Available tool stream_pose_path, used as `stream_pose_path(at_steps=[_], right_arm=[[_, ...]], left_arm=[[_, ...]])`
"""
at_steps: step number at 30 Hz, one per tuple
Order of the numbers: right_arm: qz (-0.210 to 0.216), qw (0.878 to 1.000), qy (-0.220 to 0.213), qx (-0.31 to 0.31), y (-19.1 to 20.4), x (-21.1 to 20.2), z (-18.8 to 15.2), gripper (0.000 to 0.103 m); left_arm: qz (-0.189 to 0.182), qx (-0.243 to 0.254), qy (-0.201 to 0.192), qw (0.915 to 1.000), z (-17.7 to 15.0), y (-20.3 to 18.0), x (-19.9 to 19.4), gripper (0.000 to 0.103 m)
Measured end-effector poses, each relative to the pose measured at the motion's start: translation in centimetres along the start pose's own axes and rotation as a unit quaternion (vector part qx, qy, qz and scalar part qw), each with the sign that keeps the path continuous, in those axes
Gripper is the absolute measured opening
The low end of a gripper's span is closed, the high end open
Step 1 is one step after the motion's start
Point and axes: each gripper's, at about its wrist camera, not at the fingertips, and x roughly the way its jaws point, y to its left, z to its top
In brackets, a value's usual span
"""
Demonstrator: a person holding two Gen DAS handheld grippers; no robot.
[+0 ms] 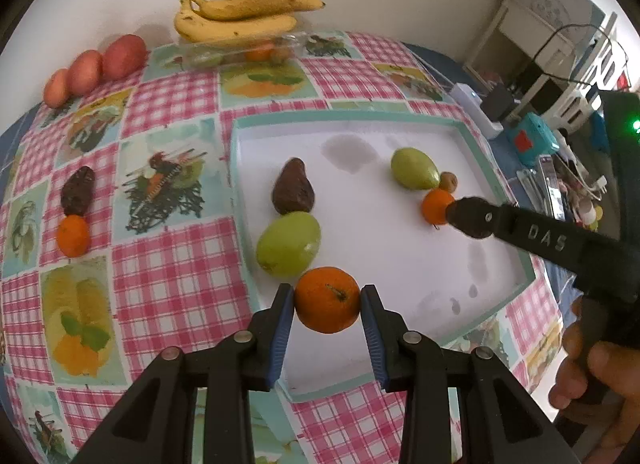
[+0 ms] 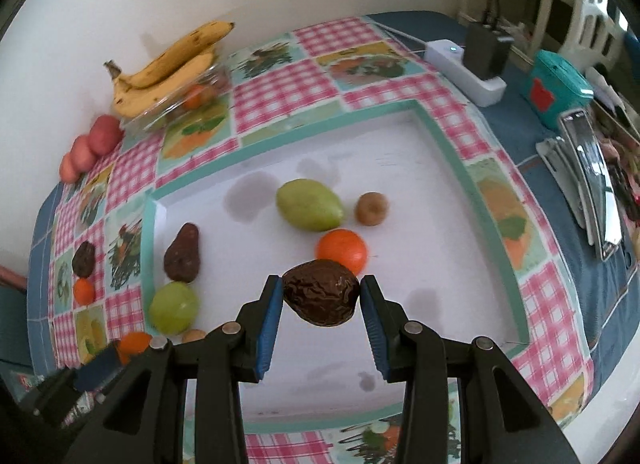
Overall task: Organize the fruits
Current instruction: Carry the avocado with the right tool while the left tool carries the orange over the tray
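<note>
A white tray with a teal rim (image 1: 472, 132) (image 2: 424, 116) lies on the checked tablecloth. My left gripper (image 1: 327, 306) is shut on an orange (image 1: 327, 300) over the tray's near left part, just in front of a green mango (image 1: 289, 244) and a dark brown avocado (image 1: 293, 192). My right gripper (image 2: 320, 298) is shut on a wrinkled dark avocado (image 2: 320, 292) (image 1: 470, 218) just above the tray. Beyond it lie an orange (image 2: 342, 250) (image 1: 436, 206), a green mango (image 2: 310, 204) (image 1: 414, 168) and a small brown fruit (image 2: 372, 208) (image 1: 449, 181).
Left of the tray on the cloth lie a dark avocado (image 1: 78, 190) and an orange (image 1: 73, 235). Bananas (image 1: 240, 14) rest on a clear box (image 1: 240, 52) by the wall, beside three red fruits (image 1: 96, 68). A power strip (image 2: 464, 64) and teal box (image 2: 560, 84) stand at the right.
</note>
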Motion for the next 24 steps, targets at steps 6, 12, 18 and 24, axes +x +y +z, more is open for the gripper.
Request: stream_pose_path(at_steps=[6,12,18,24], right_arm=[[-0.01,1.0,-0.008,0.009,-0.9,-0.6,0.3,0.041],[-0.023,1.0,0.003,0.005,-1.2,0.0,0.3,0.041],[-0.013,1.0,0.022,-0.001,-0.9,1.0,0.0,0.041],[-0.022,0.999,0.036,0.002,-1.1,1.9,-0.3,0.041]], left_arm=[[-0.004,0.003,0.018,0.9998,-0.4,-0.3,0.9,0.036],[0.0,0.007,0.032,0.9995,-0.6,-0.5,1.7,0.036],[0.004,0.01,0.049,0.9987,-0.8,-0.6,2.8,0.037],[0.009,0.012,0.065,0.9978,-1.0,-0.6,3.7,0.036]])
